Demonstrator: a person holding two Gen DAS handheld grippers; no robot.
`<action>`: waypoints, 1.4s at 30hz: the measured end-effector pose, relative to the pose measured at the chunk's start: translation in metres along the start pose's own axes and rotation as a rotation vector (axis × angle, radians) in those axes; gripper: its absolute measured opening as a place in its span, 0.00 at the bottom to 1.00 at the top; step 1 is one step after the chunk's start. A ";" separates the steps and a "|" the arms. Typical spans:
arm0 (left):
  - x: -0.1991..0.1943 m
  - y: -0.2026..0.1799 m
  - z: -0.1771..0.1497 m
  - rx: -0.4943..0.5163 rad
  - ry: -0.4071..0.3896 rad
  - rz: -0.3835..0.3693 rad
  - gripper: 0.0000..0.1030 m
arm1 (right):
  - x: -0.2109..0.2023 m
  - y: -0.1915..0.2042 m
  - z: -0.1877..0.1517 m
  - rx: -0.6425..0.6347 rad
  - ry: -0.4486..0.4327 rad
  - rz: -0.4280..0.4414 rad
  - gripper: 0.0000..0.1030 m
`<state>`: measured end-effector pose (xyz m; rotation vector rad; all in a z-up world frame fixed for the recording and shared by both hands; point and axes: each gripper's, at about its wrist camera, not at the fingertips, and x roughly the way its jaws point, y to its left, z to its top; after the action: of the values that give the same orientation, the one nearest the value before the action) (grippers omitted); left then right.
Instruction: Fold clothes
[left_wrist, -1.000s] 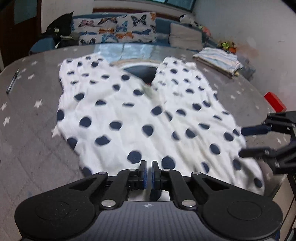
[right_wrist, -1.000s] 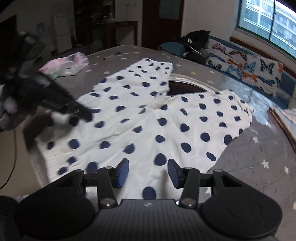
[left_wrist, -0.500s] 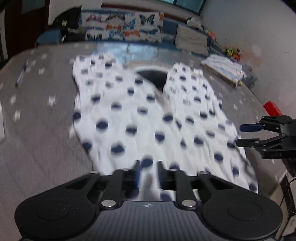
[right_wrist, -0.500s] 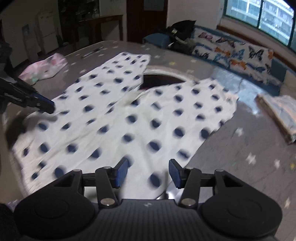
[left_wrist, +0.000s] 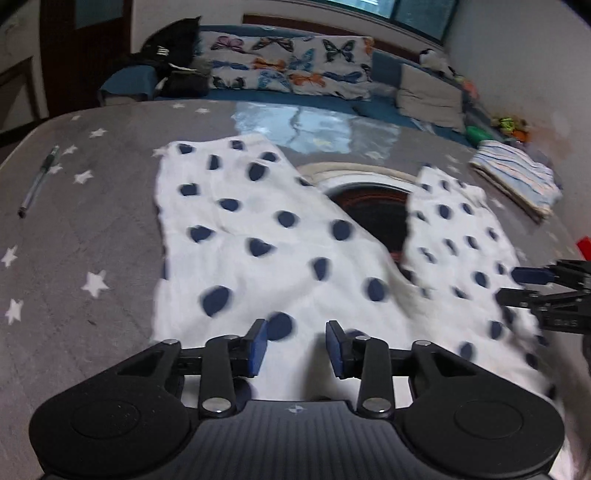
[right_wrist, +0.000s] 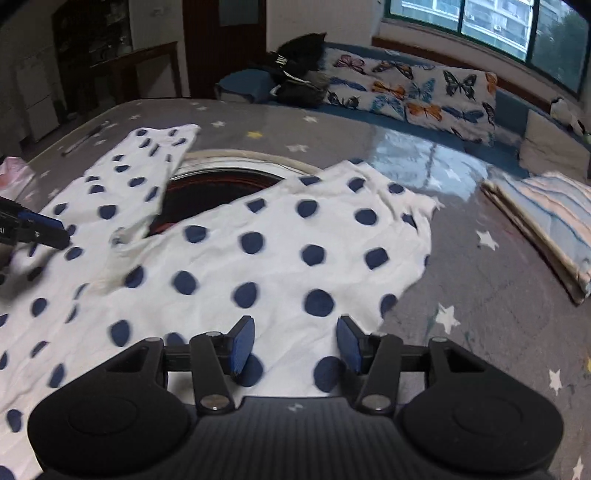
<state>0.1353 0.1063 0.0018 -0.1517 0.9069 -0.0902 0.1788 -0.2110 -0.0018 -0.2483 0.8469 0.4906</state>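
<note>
A white garment with dark blue dots (left_wrist: 258, 254) lies spread flat on the grey star-print table, its two legs pointing away from me. In the right wrist view the same garment (right_wrist: 280, 258) fills the middle. My left gripper (left_wrist: 295, 347) hovers open over the near hem, nothing between its blue pads. My right gripper (right_wrist: 295, 345) is open too, above the garment's right near edge. From the left wrist view, the right gripper (left_wrist: 517, 284) shows at the far right over the garment's right leg. The left gripper's fingertip (right_wrist: 44, 225) pokes in at the left edge of the right wrist view.
A round dark opening (left_wrist: 373, 210) in the table shows between the two legs. A folded striped stack (left_wrist: 517, 177) lies at the right. A pen (left_wrist: 38, 181) rests at the left. A butterfly-print sofa (left_wrist: 295, 74) lines the far side. A pink bag (right_wrist: 11, 173) sits at far left.
My left gripper has gone from shut to open and moved forward over the garment. The right gripper stayed open and also advanced over the cloth.
</note>
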 end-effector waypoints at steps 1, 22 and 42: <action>0.000 0.004 0.001 -0.005 -0.002 0.013 0.35 | 0.000 -0.003 0.000 -0.006 0.000 -0.010 0.49; 0.033 0.013 0.042 -0.021 -0.031 0.085 0.36 | 0.072 -0.046 0.079 0.032 -0.021 -0.063 0.49; -0.026 0.044 0.008 -0.189 -0.060 0.145 0.45 | 0.015 -0.009 0.068 -0.084 -0.019 -0.031 0.50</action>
<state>0.1267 0.1545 0.0193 -0.2621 0.8634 0.1340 0.2360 -0.1865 0.0299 -0.3333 0.8041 0.4995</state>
